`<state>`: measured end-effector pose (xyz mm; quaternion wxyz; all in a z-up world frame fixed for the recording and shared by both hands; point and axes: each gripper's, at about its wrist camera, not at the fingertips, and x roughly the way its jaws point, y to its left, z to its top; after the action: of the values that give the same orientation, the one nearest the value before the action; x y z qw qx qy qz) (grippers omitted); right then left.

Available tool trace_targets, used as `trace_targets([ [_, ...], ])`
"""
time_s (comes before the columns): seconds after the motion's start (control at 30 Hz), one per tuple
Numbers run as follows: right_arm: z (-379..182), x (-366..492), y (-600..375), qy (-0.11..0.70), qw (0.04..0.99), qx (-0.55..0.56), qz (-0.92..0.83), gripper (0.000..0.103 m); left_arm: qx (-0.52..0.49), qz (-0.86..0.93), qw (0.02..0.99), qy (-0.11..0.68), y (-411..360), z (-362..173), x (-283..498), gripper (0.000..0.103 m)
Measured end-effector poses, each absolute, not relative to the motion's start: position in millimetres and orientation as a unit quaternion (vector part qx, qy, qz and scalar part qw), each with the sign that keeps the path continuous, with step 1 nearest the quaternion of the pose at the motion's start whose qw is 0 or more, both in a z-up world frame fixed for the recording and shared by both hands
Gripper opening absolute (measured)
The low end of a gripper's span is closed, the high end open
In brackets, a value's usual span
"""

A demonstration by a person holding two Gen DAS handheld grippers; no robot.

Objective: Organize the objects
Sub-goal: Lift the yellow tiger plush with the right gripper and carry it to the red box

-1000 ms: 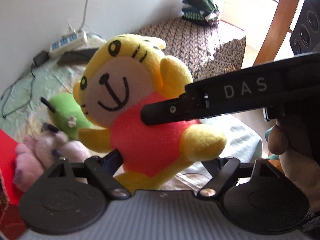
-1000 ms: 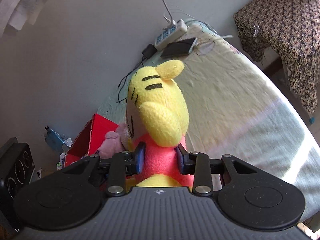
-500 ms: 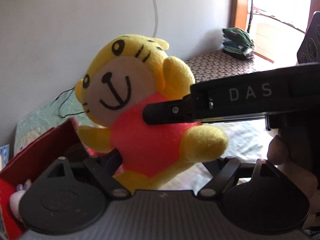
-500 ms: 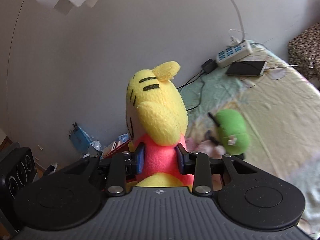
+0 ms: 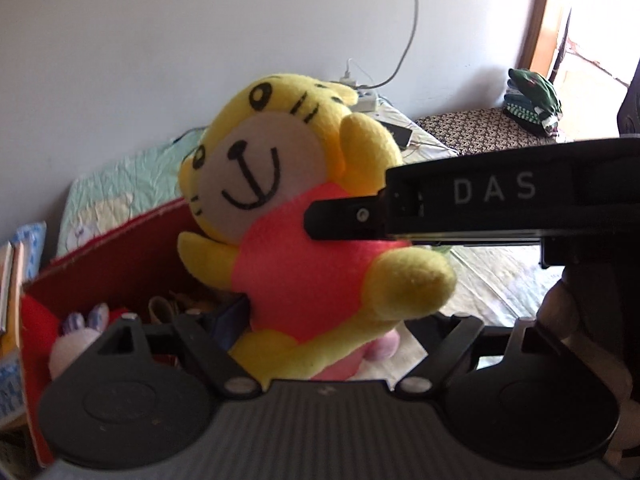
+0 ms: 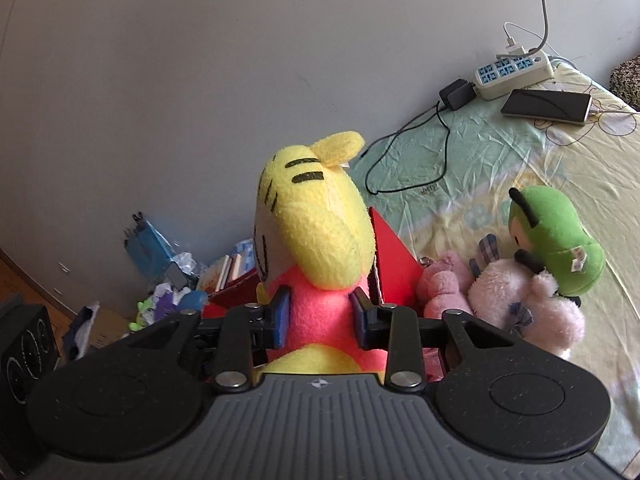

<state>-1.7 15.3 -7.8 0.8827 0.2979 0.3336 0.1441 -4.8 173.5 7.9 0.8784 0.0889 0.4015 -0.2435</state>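
The right gripper (image 6: pixel 320 316) squeezes the yellow tiger toy (image 6: pixel 316 248) by its pink tummy. A green toy (image 6: pixel 556 248) sits on the bed (image 6: pixel 460 168).

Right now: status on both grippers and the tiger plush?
Right gripper shut on tiger plush, held in the air. Left gripper open, plush between its fingers. Red box below, toys already inside. Nothing blocking.

My yellow tiger plush (image 6: pixel 320 240) in its pink shirt hangs upright, pinched at the waist between my right tongs (image 6: pixel 320 314), above the open red box (image 5: pixel 112 256), where small plush toys already lie. On the bed beside the box rest a green plush (image 6: pixel 556 248) and two pink ones (image 6: pixel 524 304).
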Motion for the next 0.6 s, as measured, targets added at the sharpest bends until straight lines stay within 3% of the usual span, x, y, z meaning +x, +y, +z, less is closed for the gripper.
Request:
trace_targets([
  [0.6,-17,30,68,0.393,0.896,0.181,0.097,0.033,0.028,-0.239,0.863,0.444,218,-25,15,0.091],
])
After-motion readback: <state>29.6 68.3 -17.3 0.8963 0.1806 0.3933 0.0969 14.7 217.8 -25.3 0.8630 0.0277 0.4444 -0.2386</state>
